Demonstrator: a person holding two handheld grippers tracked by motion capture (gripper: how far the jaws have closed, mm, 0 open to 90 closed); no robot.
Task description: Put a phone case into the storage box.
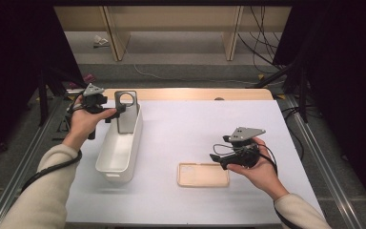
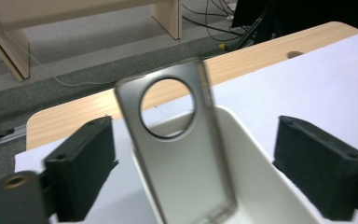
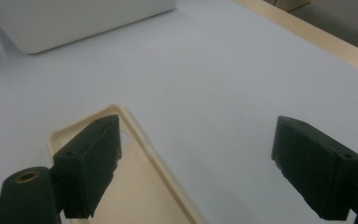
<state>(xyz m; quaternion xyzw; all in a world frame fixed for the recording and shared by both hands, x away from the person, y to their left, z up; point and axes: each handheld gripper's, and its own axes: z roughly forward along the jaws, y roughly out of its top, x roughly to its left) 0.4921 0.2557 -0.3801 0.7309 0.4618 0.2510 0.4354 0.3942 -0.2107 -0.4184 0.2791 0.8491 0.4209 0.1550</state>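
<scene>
Evidently the grey phone case has just been let go: it stands on end inside the white bin, at the bin's far end, leaning against the end wall with its round camera hole uppermost. The left gripper hangs just beside the bin's far corner, its jaws spread wide either side of the case and pressing on nothing. I judge the step in hand to be the release, with one case now stowed.

Near the bin, toward the person's right on the white table, the beige phone case lies flat, hollow side up. The right gripper hovers just beside that case's right end, farther from the bin, its jaws also spread and empty, one pad over the case's edge.

The next move probably calls for the right gripper to sink, pinch the beige case's thin rim, lift it and carry it across to the bin, while the left gripper clears out of the way.
</scene>
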